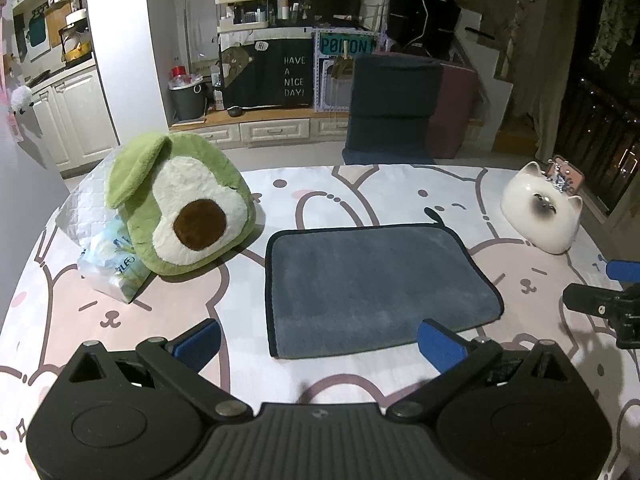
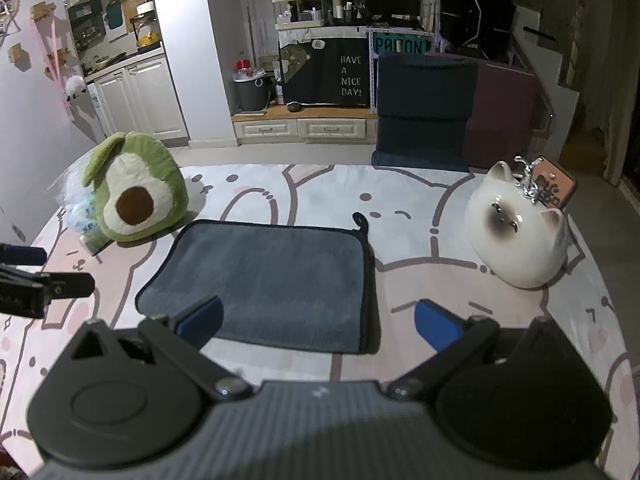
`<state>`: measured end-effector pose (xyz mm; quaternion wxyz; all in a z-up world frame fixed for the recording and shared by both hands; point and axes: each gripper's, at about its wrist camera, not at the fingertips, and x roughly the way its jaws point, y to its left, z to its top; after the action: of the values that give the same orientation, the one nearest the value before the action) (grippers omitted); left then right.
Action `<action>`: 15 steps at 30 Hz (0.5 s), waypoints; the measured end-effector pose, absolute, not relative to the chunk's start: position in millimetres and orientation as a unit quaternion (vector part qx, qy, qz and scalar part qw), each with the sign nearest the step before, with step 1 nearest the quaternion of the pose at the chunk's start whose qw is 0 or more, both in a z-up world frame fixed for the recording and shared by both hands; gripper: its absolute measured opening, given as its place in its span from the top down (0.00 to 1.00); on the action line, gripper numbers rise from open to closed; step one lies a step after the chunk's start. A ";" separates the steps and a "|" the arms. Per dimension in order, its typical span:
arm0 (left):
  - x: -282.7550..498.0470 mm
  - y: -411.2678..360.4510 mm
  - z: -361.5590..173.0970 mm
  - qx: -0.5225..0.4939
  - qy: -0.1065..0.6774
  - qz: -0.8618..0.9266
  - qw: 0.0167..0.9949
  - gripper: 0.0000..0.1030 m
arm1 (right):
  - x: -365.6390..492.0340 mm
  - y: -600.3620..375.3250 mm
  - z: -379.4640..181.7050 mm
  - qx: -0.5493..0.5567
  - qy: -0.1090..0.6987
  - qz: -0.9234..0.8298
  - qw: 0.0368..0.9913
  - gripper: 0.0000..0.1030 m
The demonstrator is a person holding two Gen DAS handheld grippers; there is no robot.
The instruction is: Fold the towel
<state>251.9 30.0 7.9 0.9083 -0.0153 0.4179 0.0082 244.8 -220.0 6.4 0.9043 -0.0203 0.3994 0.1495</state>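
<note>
**Two open grippers, towel just ahead**

Both pairs of jaws stand wide open and hold nothing. The left gripper (image 1: 319, 342) hovers at the near edge of the grey towel (image 1: 372, 286), which lies flat on the desk (image 1: 360, 188) between its blue fingertips (image 1: 440, 344). The right gripper (image 2: 319, 322) faces the towel's near right corner, so one fingertip hangs over cloth and one over the desk. The towel's long axis runs left to right. Both look about equally near, not touching it.

An avocado plush (image 1: 180, 204) sat ahead-left of the tongs, leaning on a plastic pack (image 1: 114, 258). Ahead-right was a white cat figurine (image 2: 520, 232), all on a bunny-print bed sheet (image 1: 360, 188).
</note>
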 end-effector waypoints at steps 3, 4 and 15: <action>240.4 26.9 11.5 -0.012 0.415 0.014 0.910 0.00 | 232.8 -222.0 8.6 -0.021 0.396 0.150 0.905 0.00; 236.8 26.2 12.6 -0.011 0.414 0.015 0.910 0.00 | 229.4 -222.7 9.4 -0.022 0.395 0.151 0.906 0.00; 197.7 19.4 21.4 -0.005 0.396 0.014 0.918 0.00 | 183.2 -230.0 20.6 -0.028 0.369 0.156 0.916 0.00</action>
<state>197.7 19.4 21.4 0.9183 -0.0051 0.3955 0.0140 183.2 -230.0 20.6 0.9158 -0.0278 0.3691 0.1559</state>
